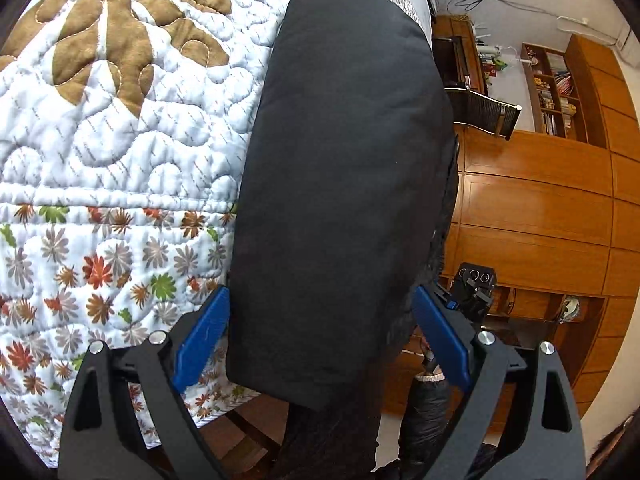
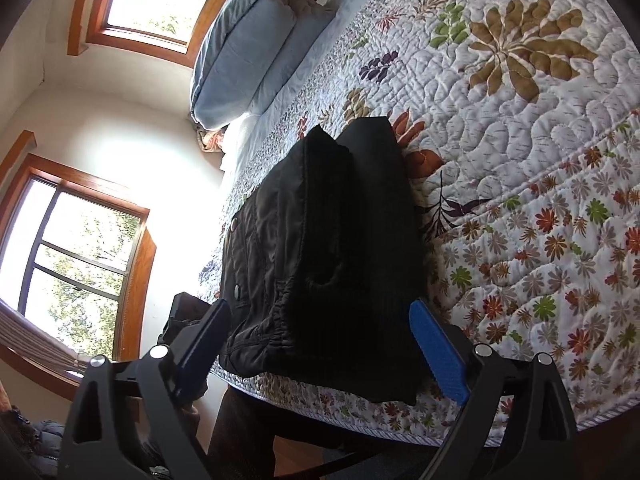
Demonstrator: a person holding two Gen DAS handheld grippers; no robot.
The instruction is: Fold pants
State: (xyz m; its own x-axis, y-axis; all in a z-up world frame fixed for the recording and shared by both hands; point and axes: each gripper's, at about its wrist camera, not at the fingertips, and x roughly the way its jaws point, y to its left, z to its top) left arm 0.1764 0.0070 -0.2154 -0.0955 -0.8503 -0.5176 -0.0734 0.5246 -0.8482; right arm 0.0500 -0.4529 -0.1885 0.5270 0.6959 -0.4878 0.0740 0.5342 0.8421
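Left wrist view: the left gripper (image 1: 320, 336) stands spread wide, its blue pads either side of the folded black fabric pants (image 1: 340, 184) without pressing them. The pants lie ahead of it on the white quilted bedspread with brown leaf and small flower prints (image 1: 112, 168), near the bed's edge. Beyond its right finger are orange wooden cabinets (image 1: 540, 208) and a bookshelf (image 1: 556, 92). From the right wrist, the right gripper (image 2: 320, 344) is likewise released around the pants (image 2: 340, 240); a pale blue pillow (image 2: 244, 52) and wood-framed windows (image 2: 80, 248) lie ahead to its left.

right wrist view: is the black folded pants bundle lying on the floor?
No, the black folded pants bundle lies on the floral quilted bedspread at the bed's edge.
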